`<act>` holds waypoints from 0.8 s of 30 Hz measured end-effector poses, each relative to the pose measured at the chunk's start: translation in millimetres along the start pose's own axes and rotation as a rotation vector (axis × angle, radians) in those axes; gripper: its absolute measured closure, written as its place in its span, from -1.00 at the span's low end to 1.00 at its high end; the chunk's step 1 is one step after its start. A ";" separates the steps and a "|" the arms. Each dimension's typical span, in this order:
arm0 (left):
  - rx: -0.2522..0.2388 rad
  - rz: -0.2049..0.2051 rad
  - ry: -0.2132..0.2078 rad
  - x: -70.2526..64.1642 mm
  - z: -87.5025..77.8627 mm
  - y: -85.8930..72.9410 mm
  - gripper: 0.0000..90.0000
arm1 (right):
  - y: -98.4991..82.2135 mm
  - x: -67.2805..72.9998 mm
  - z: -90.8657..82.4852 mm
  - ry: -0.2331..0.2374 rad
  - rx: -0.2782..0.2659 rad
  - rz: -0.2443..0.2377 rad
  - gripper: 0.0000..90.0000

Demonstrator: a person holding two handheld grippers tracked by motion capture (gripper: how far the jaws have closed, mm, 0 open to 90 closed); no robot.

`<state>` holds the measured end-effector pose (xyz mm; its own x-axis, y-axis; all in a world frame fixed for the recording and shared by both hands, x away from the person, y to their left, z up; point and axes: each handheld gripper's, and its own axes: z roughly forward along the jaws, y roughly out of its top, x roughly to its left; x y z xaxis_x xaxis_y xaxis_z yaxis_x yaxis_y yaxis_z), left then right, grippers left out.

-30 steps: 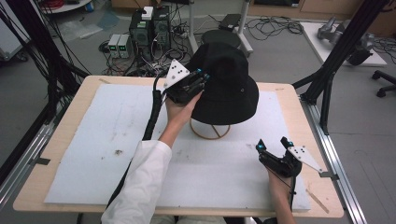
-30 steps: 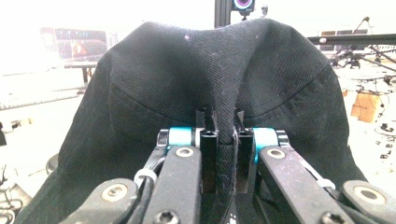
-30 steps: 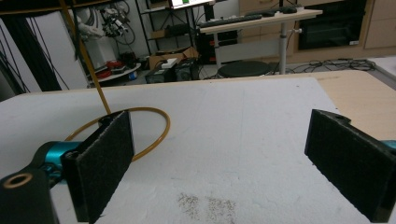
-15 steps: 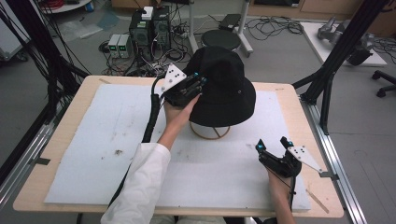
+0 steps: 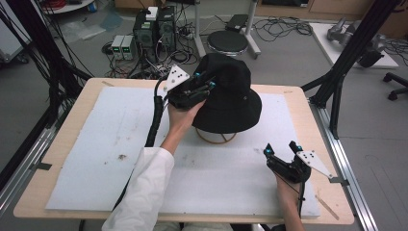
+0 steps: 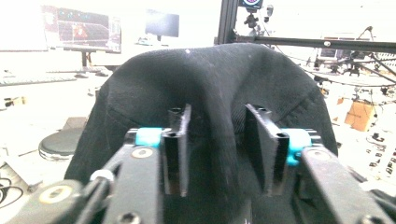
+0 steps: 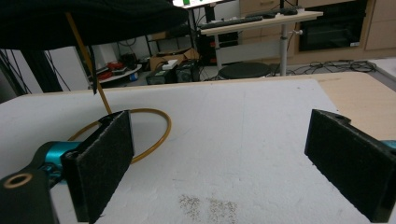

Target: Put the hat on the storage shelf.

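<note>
Black hat (image 5: 231,98): sits on a stand over mid-table, crown up, brim drooping all round.
Stand (image 5: 215,137): yellowish hoop base lies on white sheet (image 5: 96,144) under hat; high view shows just its front arc.
L gripper (image 5: 206,83): at hat's left side, up by crown; jaws have just been opening, crown cloth btwn them.
L gripper view: fold of hat (image 6: 215,93) bulges up btwn the two jaws, w/ gaps either side, pads not pressing; high view can't show that gap.
R gripper (image 5: 281,149): low over sheet at front right, well apart from hat, jaws wide apart, nothing btwn.
R gripper view: looks under brim (image 7: 93,18) — thin yellow rod (image 7: 88,65) slants down from hat to hoop (image 7: 154,135); rod hidden by hat in high view. Pads wide apart here too; brownish specks (image 7: 205,205) on sheet btwn them.
Table (image 5: 298,103): wood edge bare round sheet, seen best from high view.
Sleeve (image 5: 144,192): white, on left arm, high view.
</note>
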<state>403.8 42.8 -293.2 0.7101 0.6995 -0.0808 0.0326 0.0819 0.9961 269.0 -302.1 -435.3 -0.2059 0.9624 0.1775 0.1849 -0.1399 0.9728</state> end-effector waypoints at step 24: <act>-0.095 -0.044 0.065 10.4 -43.5 14.5 -0.34 | 0.2 1.0 0.0 -0.004 0.001 -0.008 -0.84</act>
<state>381.0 82.2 -281.1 0.6622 0.7380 -0.1298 -0.0059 0.1784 0.9839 268.8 -301.1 -434.9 -0.2036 0.9643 0.1691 0.1844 -0.1319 0.9740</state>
